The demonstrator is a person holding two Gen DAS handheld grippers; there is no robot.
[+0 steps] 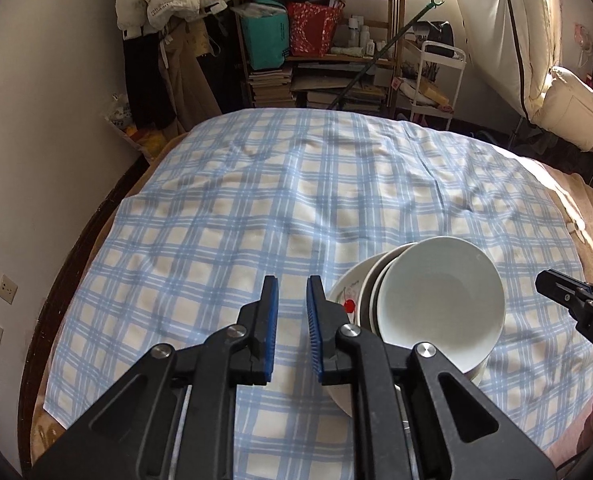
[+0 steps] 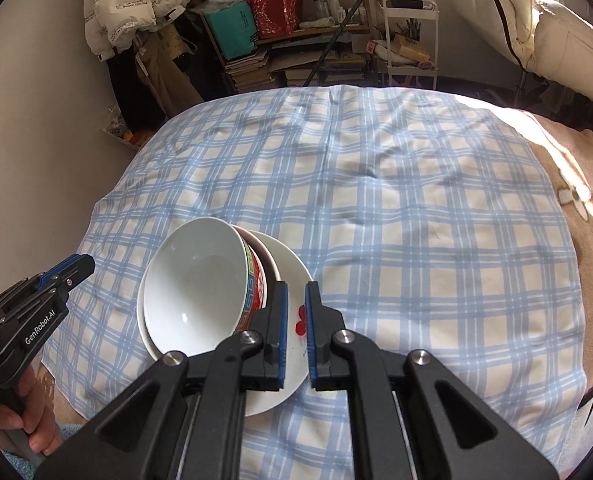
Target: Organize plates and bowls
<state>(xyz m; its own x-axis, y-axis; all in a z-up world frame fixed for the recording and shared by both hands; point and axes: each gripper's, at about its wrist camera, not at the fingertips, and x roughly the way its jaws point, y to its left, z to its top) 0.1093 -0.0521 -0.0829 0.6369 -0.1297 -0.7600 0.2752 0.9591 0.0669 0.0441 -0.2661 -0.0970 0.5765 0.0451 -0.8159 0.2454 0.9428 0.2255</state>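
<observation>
White china's basically all gathered: a plain white bowl (image 2: pixel 194 284) sits tilted in a red-patterned bowl (image 2: pixel 256 280), both on a cherry-print plate (image 2: pixel 292 280), near one edge of the blue-check cloth (image 2: pixel 416 220) on the bed. Left tongs (image 1: pixel 292 320) hang just beside the stack, slightly apart and empty. Right tongs (image 2: pixel 296 328) hover over the plate, together, holding nothing. Probably just straightening left.

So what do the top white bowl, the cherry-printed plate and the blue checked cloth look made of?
White round bowl: likely glazed ceramic; glossy, with sharp light glints inside. White plate with red cherry print: also looks like glazed ceramic; smooth and shiny, though melamine can't be excluded. Blue-and-cream checked cloth: soft woven fabric, matte; it wrinkles and creases.
</observation>
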